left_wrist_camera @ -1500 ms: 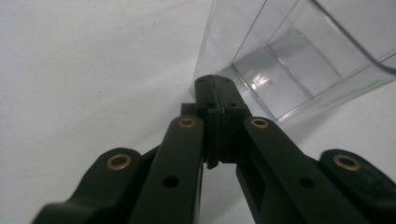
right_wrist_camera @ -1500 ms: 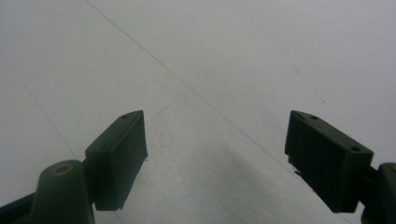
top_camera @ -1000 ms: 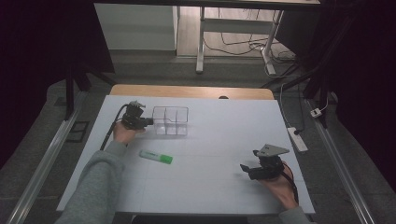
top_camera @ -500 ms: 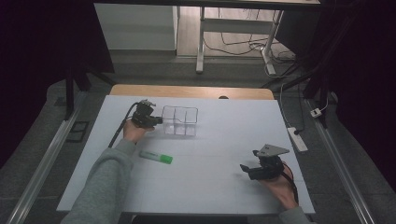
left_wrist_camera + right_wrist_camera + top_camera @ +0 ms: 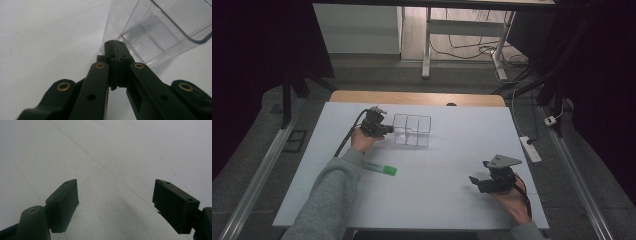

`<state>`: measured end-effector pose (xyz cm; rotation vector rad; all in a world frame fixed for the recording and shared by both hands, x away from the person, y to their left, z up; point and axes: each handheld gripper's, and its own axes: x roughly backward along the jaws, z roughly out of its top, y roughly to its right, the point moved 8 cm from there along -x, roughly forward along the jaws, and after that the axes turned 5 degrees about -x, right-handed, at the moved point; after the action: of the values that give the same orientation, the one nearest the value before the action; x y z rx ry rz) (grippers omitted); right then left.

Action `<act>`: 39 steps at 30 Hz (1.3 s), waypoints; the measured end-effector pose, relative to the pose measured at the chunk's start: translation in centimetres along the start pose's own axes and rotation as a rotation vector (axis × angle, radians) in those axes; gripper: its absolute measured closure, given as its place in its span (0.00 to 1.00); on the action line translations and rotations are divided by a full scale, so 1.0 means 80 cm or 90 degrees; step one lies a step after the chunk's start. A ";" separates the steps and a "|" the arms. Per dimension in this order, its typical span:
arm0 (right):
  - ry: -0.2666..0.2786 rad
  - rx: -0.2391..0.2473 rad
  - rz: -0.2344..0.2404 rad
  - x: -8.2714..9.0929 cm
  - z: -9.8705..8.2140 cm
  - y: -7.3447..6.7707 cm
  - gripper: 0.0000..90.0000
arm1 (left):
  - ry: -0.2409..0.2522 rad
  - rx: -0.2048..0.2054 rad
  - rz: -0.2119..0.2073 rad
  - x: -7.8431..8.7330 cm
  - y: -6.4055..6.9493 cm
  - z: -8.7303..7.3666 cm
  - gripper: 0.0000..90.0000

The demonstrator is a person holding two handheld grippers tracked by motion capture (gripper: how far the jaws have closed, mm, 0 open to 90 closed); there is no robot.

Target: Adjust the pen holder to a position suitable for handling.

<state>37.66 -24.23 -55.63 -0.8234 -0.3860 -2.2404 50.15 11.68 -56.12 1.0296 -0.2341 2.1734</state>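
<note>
A: Where are the left tongs (image 5: pixel 384 128) now?
B: Near the far left part of the desk (image 5: pixel 447 165), tips pressed together with nothing between them, right at the left wall of the clear divided box (image 5: pixel 412 129). I cannot tell whether they touch it.
A: Different from a second ago?
B: Yes. Hand and box both sat further towards the left edge then; both have shifted along the far side towards the middle. In the left gripper view the closed tips (image 5: pixel 114 47) meet the box's near corner (image 5: pixel 150 30).
A: And the right tongs (image 5: pixel 476 181)?
B: Unmoved, near the desk's near right corner, spread wide (image 5: pixel 115 202) over bare desk.
A: The green-capped tube (image 5: pixel 381 169)?
B: Lying where it was, near the left sleeve.
</note>
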 end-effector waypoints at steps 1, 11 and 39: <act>0.000 0.000 0.000 0.000 0.000 0.000 0.22 | -0.001 -0.002 -0.002 -0.001 0.002 0.000 0.99; 0.002 0.002 -0.001 0.001 0.000 0.001 0.22 | -0.003 -0.018 -0.022 -0.005 0.017 0.004 0.99; 0.001 -0.005 -0.002 0.001 -0.002 0.004 0.22 | 0.011 -0.076 -0.030 0.022 0.031 0.009 0.99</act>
<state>37.80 -24.55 -55.67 -0.8258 -0.3782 -2.2463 48.13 10.46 -53.99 0.9403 -0.3249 2.0978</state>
